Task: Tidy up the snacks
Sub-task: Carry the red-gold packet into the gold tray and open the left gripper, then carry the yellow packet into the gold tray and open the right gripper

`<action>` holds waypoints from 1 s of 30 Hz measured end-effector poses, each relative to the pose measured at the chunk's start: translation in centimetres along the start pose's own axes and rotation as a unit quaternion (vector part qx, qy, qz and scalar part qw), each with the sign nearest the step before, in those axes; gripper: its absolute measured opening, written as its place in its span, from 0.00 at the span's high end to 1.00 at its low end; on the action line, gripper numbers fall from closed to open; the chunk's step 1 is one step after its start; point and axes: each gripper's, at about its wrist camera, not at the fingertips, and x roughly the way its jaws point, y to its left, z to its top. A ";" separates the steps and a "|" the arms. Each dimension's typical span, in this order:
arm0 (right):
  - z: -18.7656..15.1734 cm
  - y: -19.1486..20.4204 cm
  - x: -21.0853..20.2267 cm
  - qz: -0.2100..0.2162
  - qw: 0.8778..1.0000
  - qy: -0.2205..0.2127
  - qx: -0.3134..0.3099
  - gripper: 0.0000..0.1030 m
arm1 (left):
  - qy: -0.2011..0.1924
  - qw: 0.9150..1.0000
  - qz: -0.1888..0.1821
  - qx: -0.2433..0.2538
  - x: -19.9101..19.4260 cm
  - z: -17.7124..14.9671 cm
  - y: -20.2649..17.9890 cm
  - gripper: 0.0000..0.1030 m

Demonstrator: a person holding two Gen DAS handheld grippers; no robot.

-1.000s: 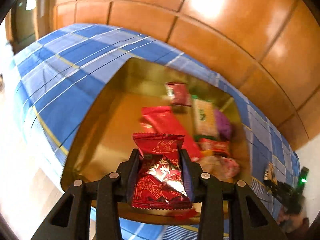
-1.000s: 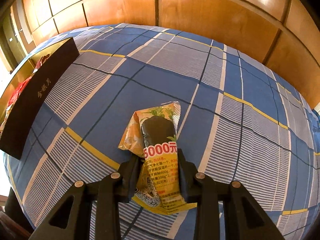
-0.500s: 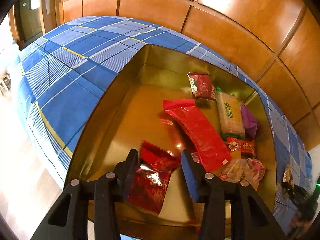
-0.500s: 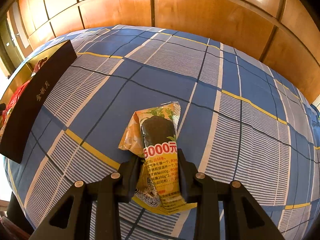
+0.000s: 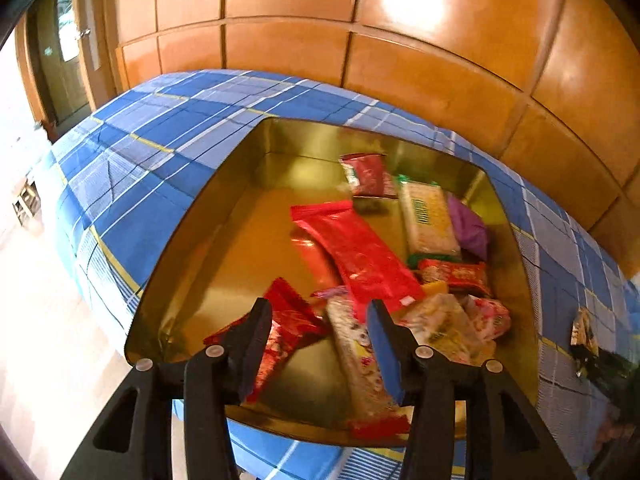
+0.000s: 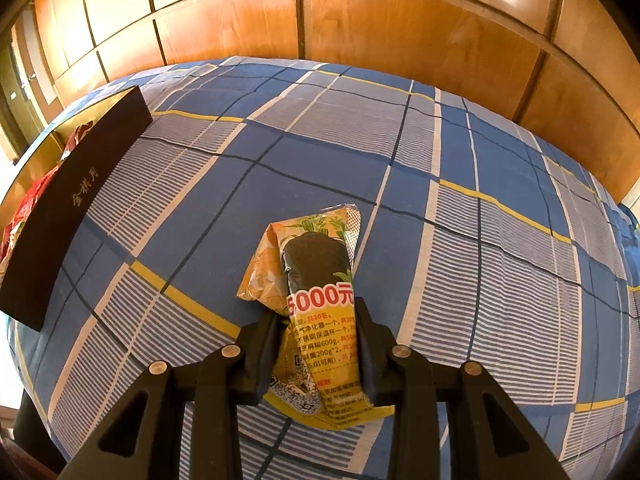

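In the left wrist view a gold-lined box (image 5: 248,216) sits on the blue checked cloth and holds several snack packets. The small red packet (image 5: 288,328) lies at its near left, below my left gripper (image 5: 318,344), which is open and empty above the box's near edge. A long red packet (image 5: 356,252) lies in the middle. In the right wrist view my right gripper (image 6: 316,340) is shut on a yellow snack packet (image 6: 316,276) with a dark bar printed on it, just above the cloth.
The box's dark outer wall (image 6: 68,208) with gold lettering stands at the left of the right wrist view. Wooden wall panels (image 6: 360,20) run behind the table. A small dark packet (image 5: 584,336) lies on the cloth right of the box.
My left gripper opened and let the small red packet drop into the box, then drew back and up. My right gripper still holds the yellow packet, almost still.
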 end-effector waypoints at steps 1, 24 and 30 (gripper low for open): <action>0.0 0.0 0.0 0.000 1.000 -0.001 0.001 0.65 | -0.001 1.000 -0.001 0.003 -0.2 0.0 -0.3 0.51; -0.2 0.2 -0.2 -0.008 1.000 -0.007 -0.004 0.66 | -0.006 1.000 -0.007 0.023 -1.2 -0.3 -1.7 0.51; -0.1 0.2 -0.2 -0.009 1.000 -0.006 -0.004 0.66 | -0.007 1.000 -0.007 0.021 -1.4 -0.4 -1.5 0.51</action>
